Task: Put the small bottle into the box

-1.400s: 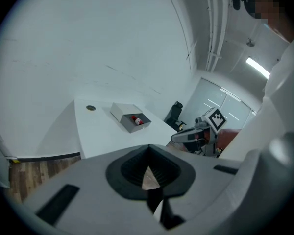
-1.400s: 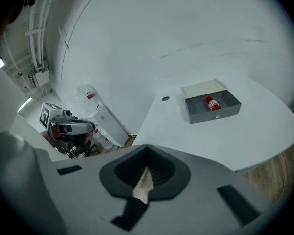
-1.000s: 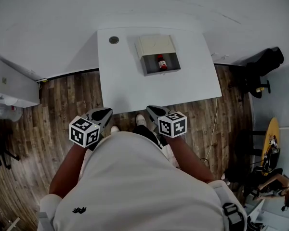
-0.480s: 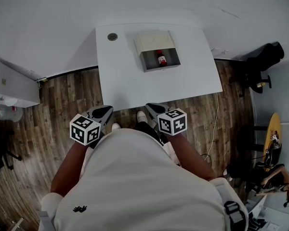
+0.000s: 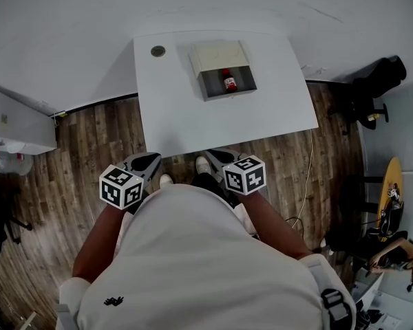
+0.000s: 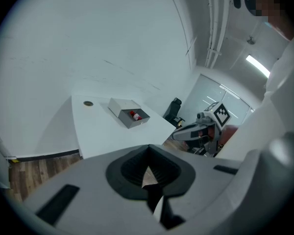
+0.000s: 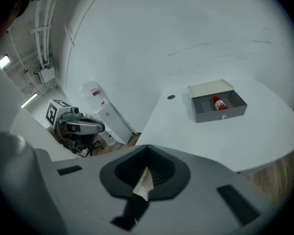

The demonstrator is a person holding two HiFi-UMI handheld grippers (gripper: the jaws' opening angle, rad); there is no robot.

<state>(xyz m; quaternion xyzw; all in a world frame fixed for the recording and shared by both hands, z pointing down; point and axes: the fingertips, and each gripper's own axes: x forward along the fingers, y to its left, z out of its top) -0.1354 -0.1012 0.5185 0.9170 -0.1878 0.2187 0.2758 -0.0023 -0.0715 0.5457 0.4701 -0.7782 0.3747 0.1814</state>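
The small red bottle lies inside the open grey box with a cream lid, at the far middle of the white table. It also shows as the bottle in the box, and as the bottle in the box. My left gripper and right gripper hang side by side off the table's near edge, close to my body. Both are shut with nothing in them, as the left gripper and the right gripper show in their own views. Each is far from the box.
A small round dark cap sits in the table's far left corner. A white cabinet stands on the wood floor at the left. A black chair is at the right, and a cable trails below the table's right corner.
The table and box sit slightly higher and more to the left in the head view. Both grippers stay shut in about the same place.
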